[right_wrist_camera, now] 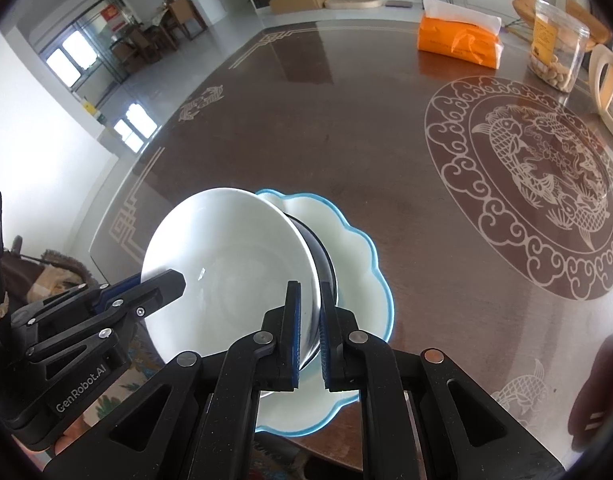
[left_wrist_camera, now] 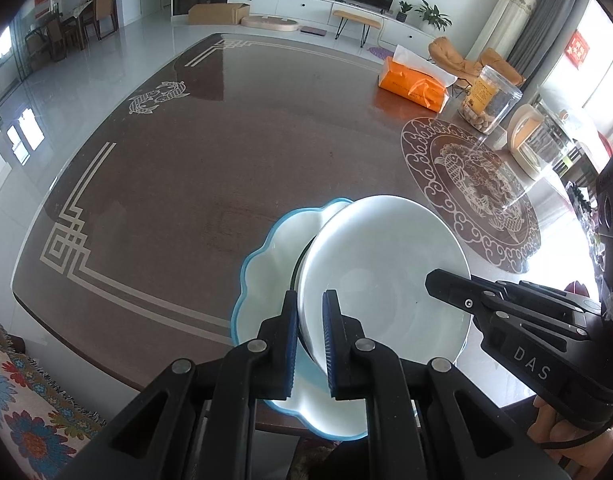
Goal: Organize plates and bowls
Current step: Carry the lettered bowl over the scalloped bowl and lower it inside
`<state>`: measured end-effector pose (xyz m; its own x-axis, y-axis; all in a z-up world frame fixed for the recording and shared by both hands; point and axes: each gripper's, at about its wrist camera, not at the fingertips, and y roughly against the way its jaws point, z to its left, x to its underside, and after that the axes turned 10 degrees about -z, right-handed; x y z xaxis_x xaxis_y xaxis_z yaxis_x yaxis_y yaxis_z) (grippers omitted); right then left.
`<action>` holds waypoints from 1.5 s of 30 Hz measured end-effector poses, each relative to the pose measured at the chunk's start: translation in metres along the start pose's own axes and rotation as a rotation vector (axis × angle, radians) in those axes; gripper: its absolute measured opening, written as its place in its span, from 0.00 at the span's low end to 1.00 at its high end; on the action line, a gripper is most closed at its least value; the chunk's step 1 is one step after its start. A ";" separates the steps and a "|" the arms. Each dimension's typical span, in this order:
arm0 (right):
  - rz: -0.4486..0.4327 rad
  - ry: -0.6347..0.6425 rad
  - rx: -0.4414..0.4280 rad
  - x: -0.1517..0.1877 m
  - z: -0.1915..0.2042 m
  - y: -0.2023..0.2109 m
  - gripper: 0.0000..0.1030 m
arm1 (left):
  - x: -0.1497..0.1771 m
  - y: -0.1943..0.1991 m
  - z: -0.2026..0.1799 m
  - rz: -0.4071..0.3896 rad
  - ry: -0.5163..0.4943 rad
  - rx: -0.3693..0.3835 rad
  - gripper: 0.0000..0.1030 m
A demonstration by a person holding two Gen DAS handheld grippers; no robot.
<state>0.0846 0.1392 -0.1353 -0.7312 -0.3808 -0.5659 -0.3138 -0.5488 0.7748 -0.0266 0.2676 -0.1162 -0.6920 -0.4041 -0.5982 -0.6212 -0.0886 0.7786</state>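
A white bowl (left_wrist_camera: 378, 272) (right_wrist_camera: 226, 260) with a dark outside sits over a white scalloped plate with a blue rim (left_wrist_camera: 266, 264) (right_wrist_camera: 358, 276), near the table's front edge. Whether the bowl rests on the plate or hangs just above it I cannot tell. My left gripper (left_wrist_camera: 310, 340) (right_wrist_camera: 174, 280) is shut on the bowl's left rim. On the opposite side, my right gripper (right_wrist_camera: 309, 332) (left_wrist_camera: 438, 284) pinches the right rim, one finger inside and one outside. The bowl hides much of the plate.
The dark wooden table (left_wrist_camera: 186, 184) has pale inlaid patterns. At its far right stand an orange tissue box (left_wrist_camera: 414, 84), a clear snack jar (left_wrist_camera: 488, 100) and a glass jug with a cream handle (left_wrist_camera: 534, 144). A patterned cloth (left_wrist_camera: 26, 400) lies below the front edge.
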 end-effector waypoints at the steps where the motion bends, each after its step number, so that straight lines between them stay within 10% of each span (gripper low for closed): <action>1: 0.001 0.001 0.000 0.000 0.000 -0.001 0.09 | 0.000 0.000 -0.001 0.000 -0.006 -0.002 0.11; 21: -0.028 0.036 -0.030 0.000 0.000 -0.005 0.14 | 0.000 -0.001 0.001 -0.011 -0.041 -0.006 0.11; 30: -0.011 -0.102 -0.178 -0.005 -0.013 -0.005 0.44 | -0.001 0.000 0.003 -0.011 -0.027 0.007 0.11; 37: 0.019 -0.255 -0.249 -0.008 -0.029 -0.007 0.47 | -0.001 -0.003 0.002 -0.011 -0.030 0.001 0.11; 45: 0.006 -0.049 -0.152 -0.010 0.002 -0.004 0.46 | 0.004 -0.009 0.003 0.005 -0.034 -0.005 0.11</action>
<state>0.0914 0.1466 -0.1322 -0.7627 -0.3498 -0.5440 -0.2169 -0.6541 0.7247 -0.0248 0.2690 -0.1265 -0.7070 -0.3737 -0.6004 -0.6163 -0.0909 0.7823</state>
